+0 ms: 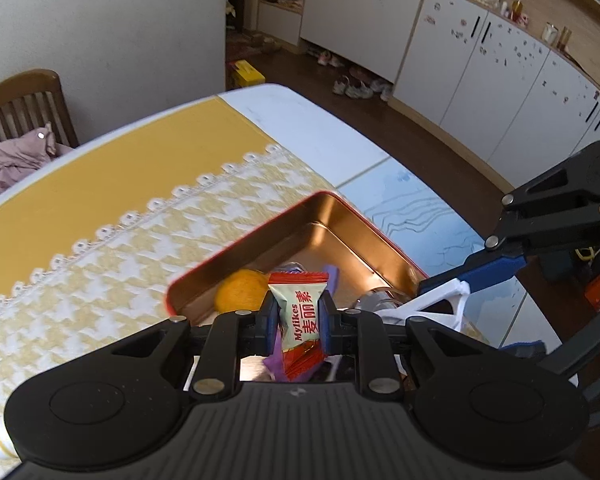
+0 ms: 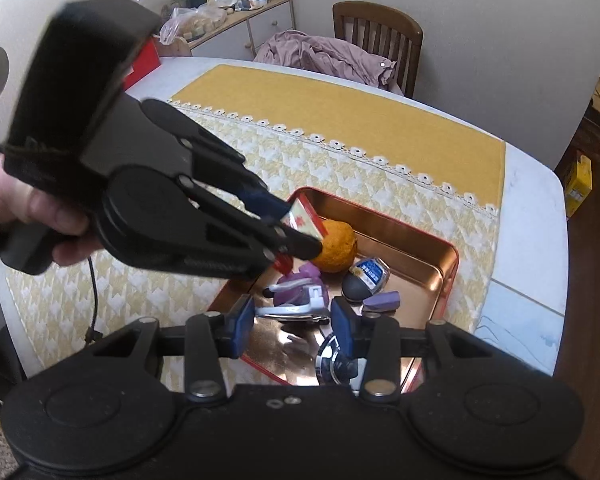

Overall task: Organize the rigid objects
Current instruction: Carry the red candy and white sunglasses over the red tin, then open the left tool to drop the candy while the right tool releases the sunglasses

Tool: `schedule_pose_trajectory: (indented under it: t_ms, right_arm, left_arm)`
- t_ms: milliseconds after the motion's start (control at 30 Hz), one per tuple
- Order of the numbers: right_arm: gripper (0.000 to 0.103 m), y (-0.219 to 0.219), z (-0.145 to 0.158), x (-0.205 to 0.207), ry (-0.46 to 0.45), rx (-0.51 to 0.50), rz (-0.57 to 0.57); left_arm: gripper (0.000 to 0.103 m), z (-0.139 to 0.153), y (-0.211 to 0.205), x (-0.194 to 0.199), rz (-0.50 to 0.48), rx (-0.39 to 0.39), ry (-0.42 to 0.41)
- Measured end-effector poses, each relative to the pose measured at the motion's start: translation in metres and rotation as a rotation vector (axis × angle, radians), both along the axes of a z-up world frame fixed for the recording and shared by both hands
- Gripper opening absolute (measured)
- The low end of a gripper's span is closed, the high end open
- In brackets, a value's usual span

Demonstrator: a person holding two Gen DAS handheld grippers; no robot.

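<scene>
My left gripper is shut on a red and white candy packet and holds it over the copper tin tray with a red rim. From the right wrist view, the left gripper grips the packet just beside an orange fruit lying in the tray. My right gripper hovers over the tray's near end, with a white and silver tool spanning the gap between its blue pads. That tool also shows at the right gripper's tip in the left wrist view.
In the tray lie a blue and grey oval thing, purple pieces and a chrome round part. A yellow patterned cloth covers the table. A chair with pink fabric stands behind. A cable hangs at the left.
</scene>
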State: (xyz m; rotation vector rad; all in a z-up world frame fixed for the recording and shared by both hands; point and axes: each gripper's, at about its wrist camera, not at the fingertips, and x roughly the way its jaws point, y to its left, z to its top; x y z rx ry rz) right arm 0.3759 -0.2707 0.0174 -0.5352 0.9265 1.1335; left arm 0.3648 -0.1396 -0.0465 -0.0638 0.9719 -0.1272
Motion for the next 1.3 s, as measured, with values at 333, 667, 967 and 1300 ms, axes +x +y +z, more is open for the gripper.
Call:
schedule_pose_trajectory:
  t_ms: [333, 667, 967, 1300]
  right_arm:
    - [0.041, -0.018, -0.025, 0.010, 0.044, -0.039, 0.005]
    - [0.041, -0.025, -0.062, 0.020, 0.069, -0.112, 0.034]
    - [0.042, -0.020, -0.064, 0.025, 0.058, -0.133, 0.039]
    - [0.044, -0.018, -0.058, 0.027, 0.014, -0.160, 0.005]
  left_arm:
    - [0.020, -0.027, -0.012, 0.015, -0.024, -0.006, 0.058]
    - [0.020, -0.042, -0.019, 0.033, -0.027, 0.045, 0.079]
    - [0.020, -0.051, -0.017, 0.056, -0.006, 0.084, 0.107]
    - [0.020, -0.066, -0.016, 0.069, 0.015, 0.103, 0.146]
